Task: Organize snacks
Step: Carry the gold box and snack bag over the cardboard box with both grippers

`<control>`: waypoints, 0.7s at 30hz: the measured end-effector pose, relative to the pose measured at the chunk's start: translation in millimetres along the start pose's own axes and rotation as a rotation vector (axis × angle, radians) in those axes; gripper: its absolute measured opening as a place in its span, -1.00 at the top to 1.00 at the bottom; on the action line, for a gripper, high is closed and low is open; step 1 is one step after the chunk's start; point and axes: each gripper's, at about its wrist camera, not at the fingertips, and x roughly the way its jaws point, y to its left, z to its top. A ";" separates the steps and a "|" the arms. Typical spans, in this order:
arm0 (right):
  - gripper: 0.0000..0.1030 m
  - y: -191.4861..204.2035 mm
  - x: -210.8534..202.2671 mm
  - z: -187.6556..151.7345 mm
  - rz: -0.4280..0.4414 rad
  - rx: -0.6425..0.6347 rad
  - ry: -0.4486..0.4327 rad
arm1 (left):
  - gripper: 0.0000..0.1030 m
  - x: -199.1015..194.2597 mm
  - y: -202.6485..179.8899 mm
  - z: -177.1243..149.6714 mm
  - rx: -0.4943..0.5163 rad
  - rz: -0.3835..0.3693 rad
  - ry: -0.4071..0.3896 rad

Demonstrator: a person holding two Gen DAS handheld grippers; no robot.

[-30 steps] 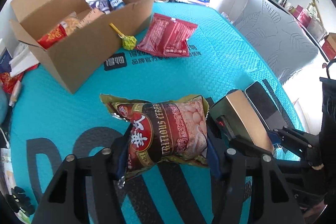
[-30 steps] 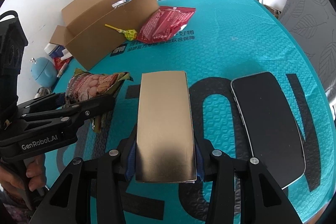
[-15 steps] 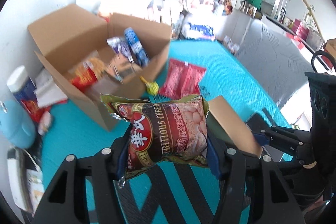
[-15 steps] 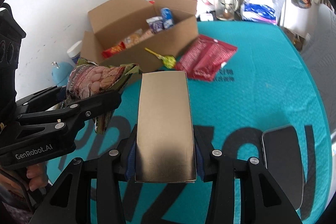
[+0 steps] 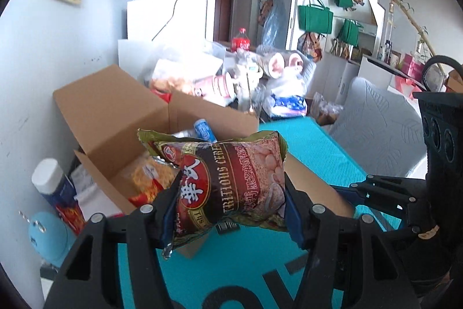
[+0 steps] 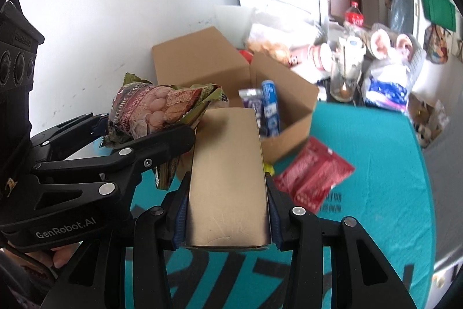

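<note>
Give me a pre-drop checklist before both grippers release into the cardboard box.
1. left gripper clamped on the cereal bag: ok.
2. right gripper clamped on the gold box: ok.
3. cardboard box flaps open: ok.
4. Free room inside among the snacks already there: cannot tell.
5. Both items fully over the opening: not ok, they sit at its near edge.
6. Grippers clear of each other: cannot tell, they are close side by side.

Bright daylight across both fisheye views, dark vignette and heavy bending at the rims, motion blur smearing the red packet [image 6: 314,177] and far clutter, soft glare on the gold box [image 6: 228,181], white fridge [image 5: 170,16] washed out.
</note>
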 end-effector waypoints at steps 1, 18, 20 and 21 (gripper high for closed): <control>0.16 0.1 0.7 5.8 0.003 -0.004 -0.010 | -0.15 1.6 3.3 5.4 -0.003 -0.001 -0.012; 0.16 -15.3 57.5 103.3 0.035 -0.067 -0.101 | -0.15 59.9 59.8 73.9 -0.079 0.119 -0.117; 0.15 -20.8 71.6 110.7 0.045 -0.057 -0.097 | -0.15 71.8 67.0 76.9 -0.088 0.136 -0.107; 0.15 -22.7 77.3 113.2 0.048 -0.056 -0.094 | -0.15 78.0 70.2 78.1 -0.090 0.144 -0.100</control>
